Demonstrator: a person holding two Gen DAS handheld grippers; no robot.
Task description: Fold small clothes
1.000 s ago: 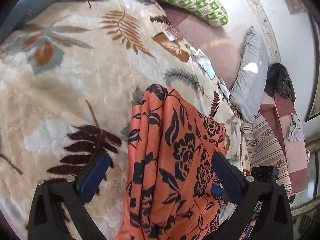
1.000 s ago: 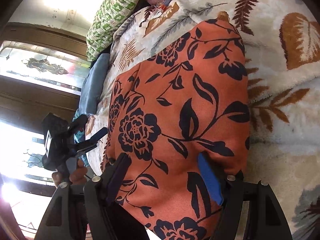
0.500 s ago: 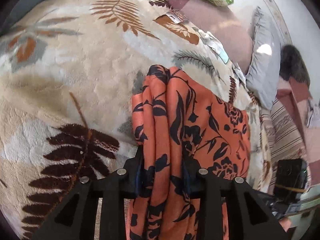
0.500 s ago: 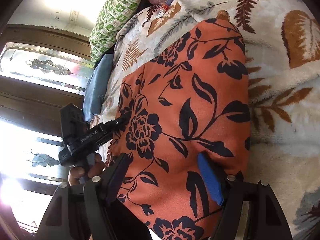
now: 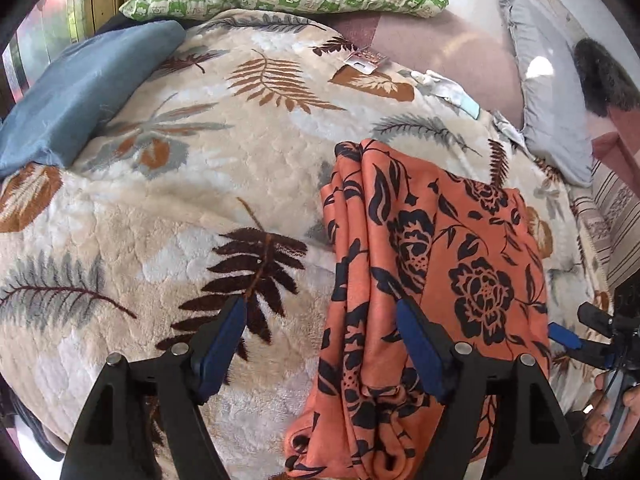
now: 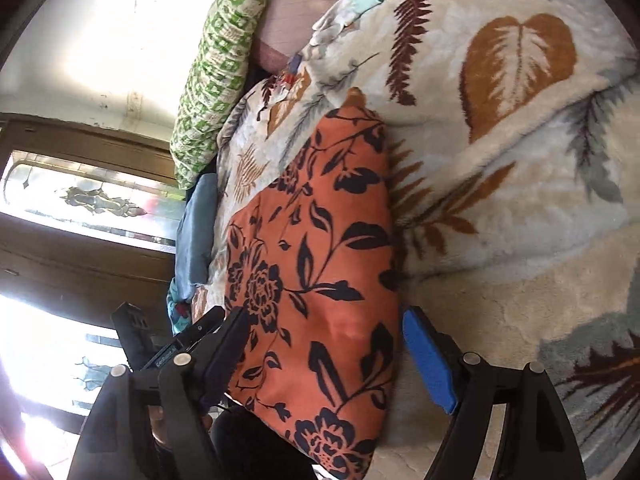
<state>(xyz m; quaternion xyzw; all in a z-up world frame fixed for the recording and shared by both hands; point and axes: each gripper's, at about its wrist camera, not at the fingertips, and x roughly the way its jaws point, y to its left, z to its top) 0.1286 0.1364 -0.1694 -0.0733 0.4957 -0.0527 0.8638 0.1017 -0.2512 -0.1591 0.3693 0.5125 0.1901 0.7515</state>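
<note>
Released from the left tongs point(image 5: 322, 346), now wide like the right tongs point(image 6: 326, 350), the soft, light orange floral garment point(image 5: 432, 280) wants gripping at its 6 o'clock edge.

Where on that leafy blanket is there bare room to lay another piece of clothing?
The widest bare stretch of blanket lies between the blue cushion and the orange floral garment. It is crowded toward the grey pillow, where small white items lie.
</note>
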